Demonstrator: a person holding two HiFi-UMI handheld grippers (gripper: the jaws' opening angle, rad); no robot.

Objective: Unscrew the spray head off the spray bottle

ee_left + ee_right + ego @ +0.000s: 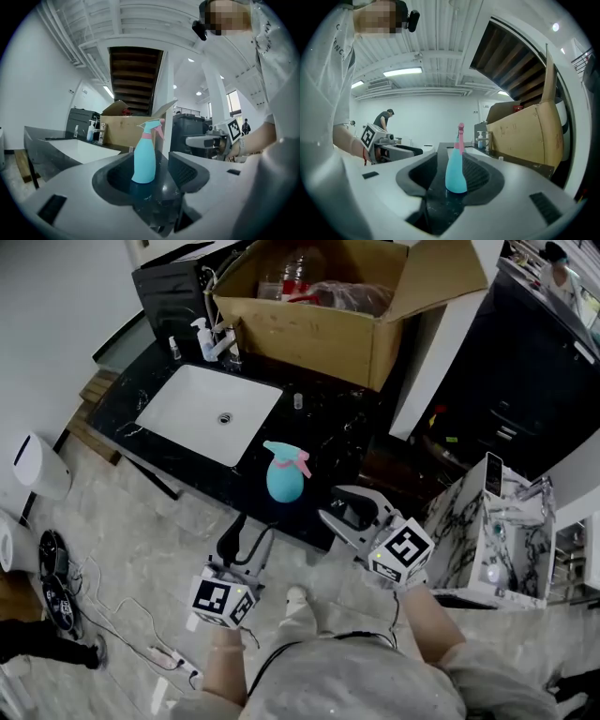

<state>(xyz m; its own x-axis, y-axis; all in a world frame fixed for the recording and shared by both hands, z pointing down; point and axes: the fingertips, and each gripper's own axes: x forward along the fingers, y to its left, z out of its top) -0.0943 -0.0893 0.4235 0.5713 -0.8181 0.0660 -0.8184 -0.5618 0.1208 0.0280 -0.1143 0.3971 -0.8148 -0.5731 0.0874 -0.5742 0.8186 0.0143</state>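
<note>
now the left gripper (248,532) and right gripper (339,505), jaws apart, face the bottle (284,482) mid-frame; one should clamp its body, the other the spray head (286,454).

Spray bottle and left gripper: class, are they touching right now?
Apart. The head view shows bare dark countertop between the left gripper, its jaws open, and the spray bottle, which stands upright beyond them.

A teal spray bottle (285,476) (pink trigger) stands upright on the black counter (323,423) beside the white sink (208,411); the left gripper (246,538) and right gripper (347,510) point toward it, not touching.
</note>
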